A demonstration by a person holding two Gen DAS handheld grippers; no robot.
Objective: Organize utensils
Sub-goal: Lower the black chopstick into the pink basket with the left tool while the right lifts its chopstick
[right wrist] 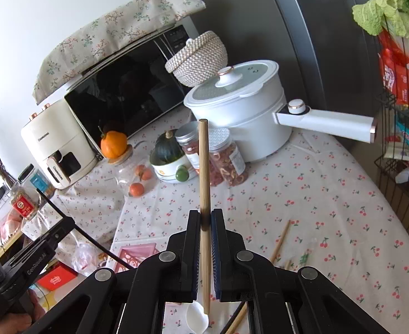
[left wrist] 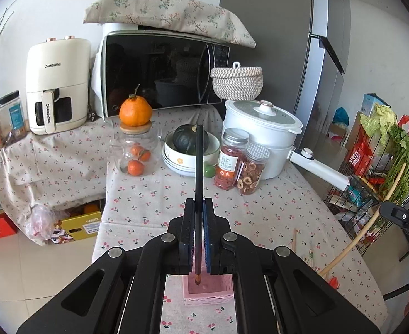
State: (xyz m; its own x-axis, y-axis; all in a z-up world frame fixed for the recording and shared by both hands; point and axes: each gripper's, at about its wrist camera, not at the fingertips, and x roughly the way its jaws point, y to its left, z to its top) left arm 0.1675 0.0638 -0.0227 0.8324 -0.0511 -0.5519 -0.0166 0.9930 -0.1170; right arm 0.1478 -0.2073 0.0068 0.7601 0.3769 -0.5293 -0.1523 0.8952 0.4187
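1. Leftmost, left gripper (left wrist: 199, 206): jaws fully closed on a dark chopstick (left wrist: 199, 164), clamped near its lower end, long axis running forward along the fingers.
2. Pink holder (left wrist: 207, 288) sits on the cherry-print table (left wrist: 274, 208) directly under the left fingers; chopstick's lower tip hangs right over its opening. Likely step: drop it in tip first. Left hand is plainly the nearer one.
3. Right gripper (right wrist: 205, 220): jaws closed on a bamboo stick (right wrist: 204, 172), gripped mid-shaft, long axis also along the fingers.
4. From the right wrist view the holder lies off to its lower left, well apart, so it probably waits.
5. White spoon (right wrist: 197, 318) lies below the right gripper; loose chopsticks (right wrist: 281, 240) lie on the cloth to the right, still unsorted.
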